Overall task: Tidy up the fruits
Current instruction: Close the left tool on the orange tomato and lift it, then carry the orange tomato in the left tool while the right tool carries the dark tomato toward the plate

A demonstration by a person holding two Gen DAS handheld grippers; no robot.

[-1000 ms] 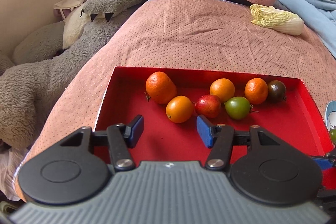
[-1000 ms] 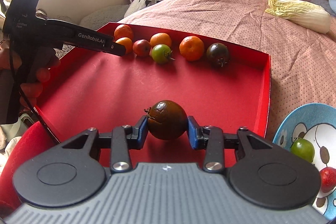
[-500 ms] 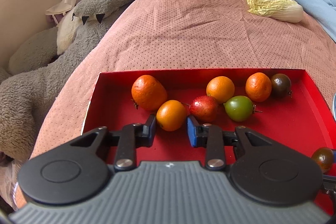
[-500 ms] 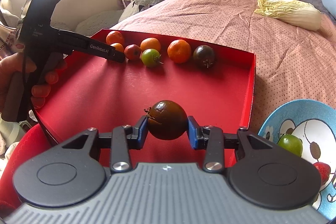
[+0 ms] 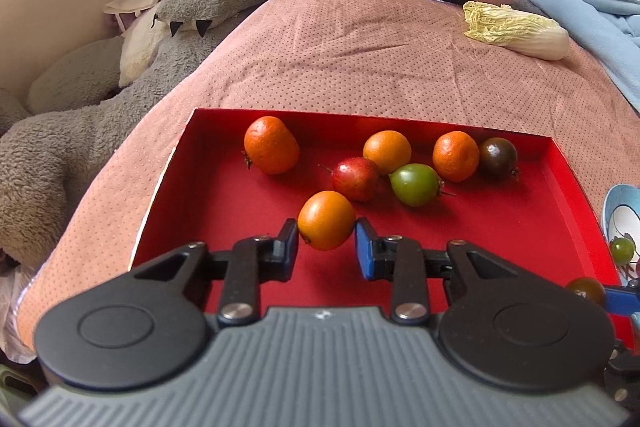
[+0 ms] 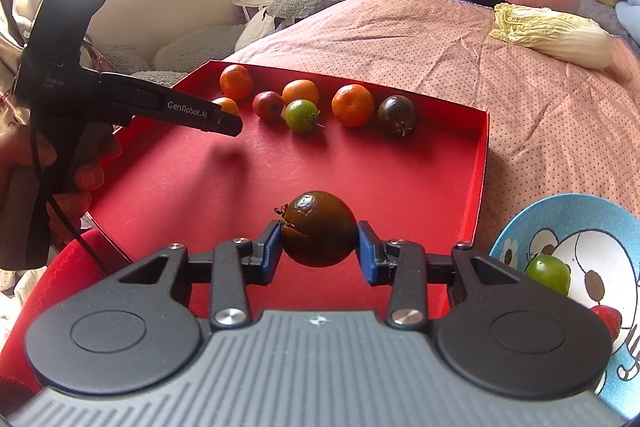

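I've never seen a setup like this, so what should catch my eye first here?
First the red tray on the pink bedspread, with small fruits lined along its far side. Each handheld gripper grips one: the left gripper an orange fruit, the right gripper a dark tomato. A blue plate with more fruit sits right of the tray.

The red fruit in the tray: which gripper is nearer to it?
Left. The left gripper, shut on an orange fruit, sits just in front of the red fruit. The right gripper, holding a dark tomato, is at the tray's near end.
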